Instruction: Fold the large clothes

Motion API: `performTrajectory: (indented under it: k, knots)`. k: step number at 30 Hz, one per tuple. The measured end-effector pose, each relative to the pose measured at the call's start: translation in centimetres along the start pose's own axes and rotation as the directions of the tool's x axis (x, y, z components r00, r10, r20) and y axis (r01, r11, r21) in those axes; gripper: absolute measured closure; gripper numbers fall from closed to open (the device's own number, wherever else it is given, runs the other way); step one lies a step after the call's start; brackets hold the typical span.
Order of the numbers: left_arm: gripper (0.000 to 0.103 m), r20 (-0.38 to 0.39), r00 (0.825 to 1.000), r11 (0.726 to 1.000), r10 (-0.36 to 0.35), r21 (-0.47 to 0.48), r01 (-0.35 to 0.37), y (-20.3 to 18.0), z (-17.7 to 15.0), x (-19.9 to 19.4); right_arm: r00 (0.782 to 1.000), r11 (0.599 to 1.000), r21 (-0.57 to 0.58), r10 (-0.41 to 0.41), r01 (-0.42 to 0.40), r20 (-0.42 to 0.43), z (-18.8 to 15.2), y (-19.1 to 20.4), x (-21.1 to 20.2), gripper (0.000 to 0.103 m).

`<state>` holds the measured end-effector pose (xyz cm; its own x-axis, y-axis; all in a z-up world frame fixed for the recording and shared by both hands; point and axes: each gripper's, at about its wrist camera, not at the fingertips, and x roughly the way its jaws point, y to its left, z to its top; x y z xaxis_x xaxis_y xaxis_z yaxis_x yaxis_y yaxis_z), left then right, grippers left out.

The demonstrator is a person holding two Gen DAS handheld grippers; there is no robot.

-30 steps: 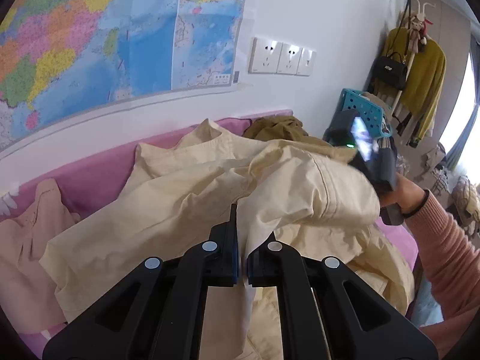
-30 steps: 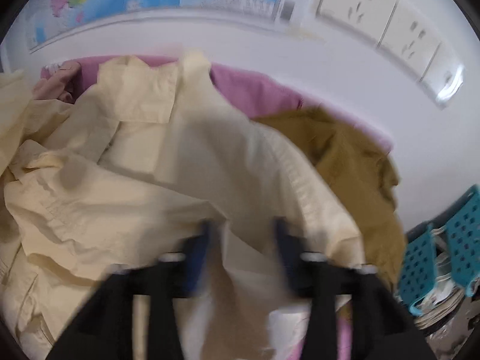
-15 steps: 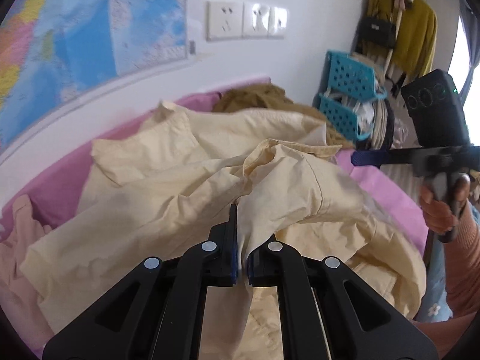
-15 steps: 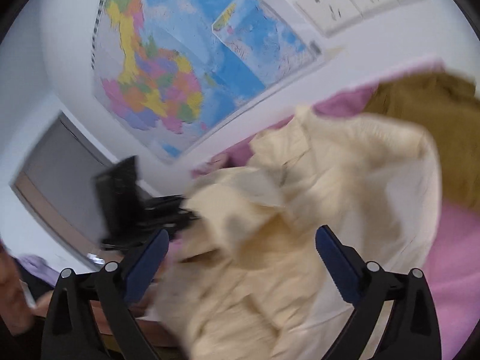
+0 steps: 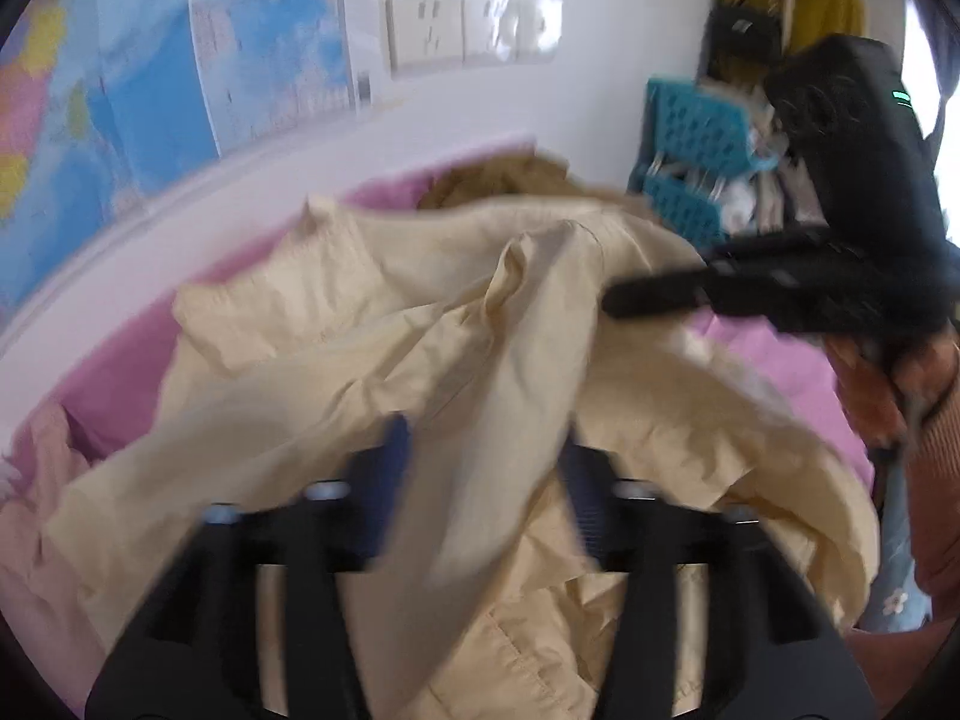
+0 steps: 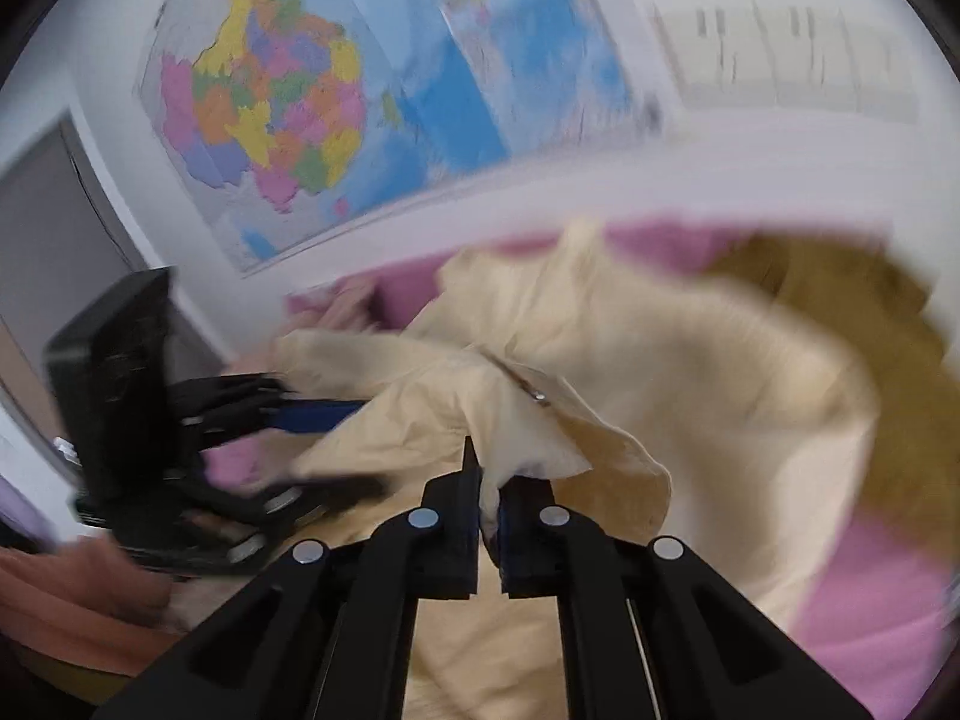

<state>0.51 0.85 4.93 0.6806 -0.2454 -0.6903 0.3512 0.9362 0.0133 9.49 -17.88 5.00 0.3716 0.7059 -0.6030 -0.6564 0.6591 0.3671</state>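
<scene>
A large pale yellow shirt [image 5: 384,324] lies crumpled on a pink bed [image 5: 114,372]. My left gripper [image 5: 486,468] is open, its blue-padded fingers spread either side of a fold of the shirt. My right gripper [image 6: 489,498] is shut on a bunched fold of the yellow shirt [image 6: 690,372]. The right gripper also shows in the left wrist view [image 5: 654,294], reaching over the shirt from the right. The left gripper shows in the right wrist view [image 6: 300,408] at the left, against the shirt's edge. The frames are motion-blurred.
An olive-brown garment [image 5: 498,180] lies at the back of the bed by the wall. A pale pink garment [image 5: 36,510] lies at the left. A map [image 6: 312,96] and wall sockets [image 5: 468,30] are on the wall. Teal baskets [image 5: 696,144] stand at the right.
My left gripper has opened and let go of the shirt fold. My right gripper, open half a second ago, has closed on a fold of the shirt near the left gripper.
</scene>
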Motion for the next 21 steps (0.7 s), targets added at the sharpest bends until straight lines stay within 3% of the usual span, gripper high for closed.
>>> performTrajectory:
  k: [3,6,9,13,15,17,18,19,21]
  knots:
    - [0.038,0.095,0.995,1.000,-0.018,-0.015,0.020,1.7,-0.2,-3.6,0.994,0.994,-0.033,-0.104,0.105,0.040,1.1,-0.9,-1.2,0.099]
    - [0.034,0.123,0.992,0.998,0.038,-0.052,-0.032,4.0,-1.3,-5.2,0.991,0.990,-0.038,-0.136,0.136,0.012,0.1,-2.5,-0.8,0.099]
    - [0.036,0.050,0.993,0.989,0.108,-0.102,-0.103,6.7,-2.8,-4.0,0.990,0.990,-0.031,-0.140,0.139,-0.016,-1.9,-3.9,0.2,0.099]
    - [0.048,-0.104,0.984,0.976,0.146,-0.146,-0.160,9.7,-5.1,-0.2,0.990,0.992,-0.020,-0.125,0.124,-0.059,-4.6,-4.9,0.7,0.096]
    - [0.049,-0.135,0.980,0.976,0.149,-0.141,-0.168,10.2,-5.7,0.8,0.986,0.990,-0.016,-0.138,0.137,-0.092,-5.4,-5.0,1.0,0.089]
    - [0.049,-0.145,0.976,0.975,0.162,-0.129,-0.181,10.1,-6.0,1.2,0.980,0.987,-0.002,-0.163,0.164,-0.111,-6.0,-5.2,0.8,0.071]
    - [0.049,-0.144,0.975,0.975,0.170,-0.121,-0.188,9.9,-6.0,1.3,0.981,0.987,0.009,-0.161,0.163,-0.110,-6.2,-5.2,0.4,0.069]
    - [0.049,-0.141,0.974,0.975,0.176,-0.115,-0.193,9.7,-6.0,1.4,0.984,0.988,0.031,-0.150,0.154,-0.099,-6.2,-5.2,-0.3,0.060]
    - [0.049,-0.132,0.974,0.975,0.183,-0.101,-0.197,9.4,-5.9,1.3,0.987,0.987,0.043,-0.151,0.153,-0.047,-5.9,-4.7,-2.0,0.056]
